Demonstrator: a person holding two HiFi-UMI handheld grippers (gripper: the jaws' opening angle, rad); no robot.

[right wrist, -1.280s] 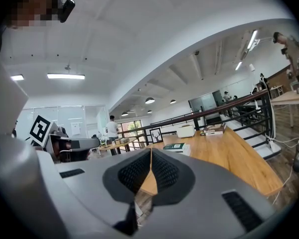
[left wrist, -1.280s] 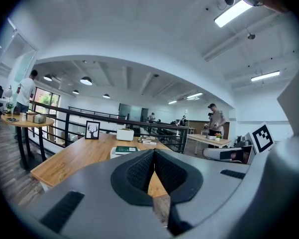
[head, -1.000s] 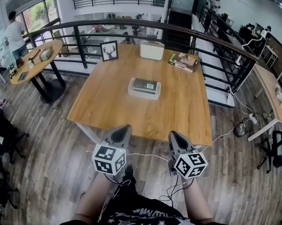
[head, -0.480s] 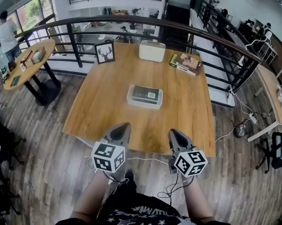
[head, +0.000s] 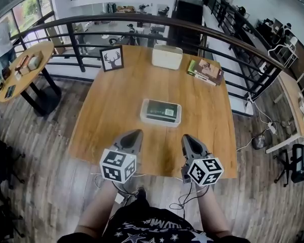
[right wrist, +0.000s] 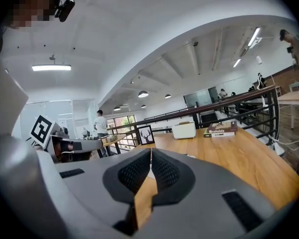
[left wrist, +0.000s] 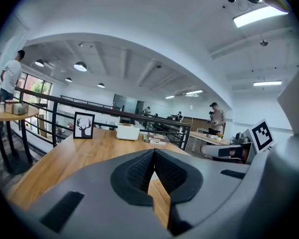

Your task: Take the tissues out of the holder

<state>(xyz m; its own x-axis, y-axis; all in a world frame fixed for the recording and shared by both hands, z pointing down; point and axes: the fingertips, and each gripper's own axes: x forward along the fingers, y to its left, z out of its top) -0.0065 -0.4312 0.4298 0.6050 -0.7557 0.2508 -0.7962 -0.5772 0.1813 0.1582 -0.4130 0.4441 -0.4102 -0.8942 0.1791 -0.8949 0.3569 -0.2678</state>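
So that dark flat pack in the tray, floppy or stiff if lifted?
Probably soft and light: the tissue pack looks like a flat wrapped packet, so it may sag when lifted by one end. The shallow holder looks light too and might slide or come up with it.

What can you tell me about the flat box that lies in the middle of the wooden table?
The flat box is a low rectangle with pale, seemingly translucent walls and rounded corners. Its top looks dark green, perhaps a pack lying inside, with a small white label near its right end. It lies flat near the middle of the wooden table, slightly turned, its long side running roughly across the head view. Only the table touches it.
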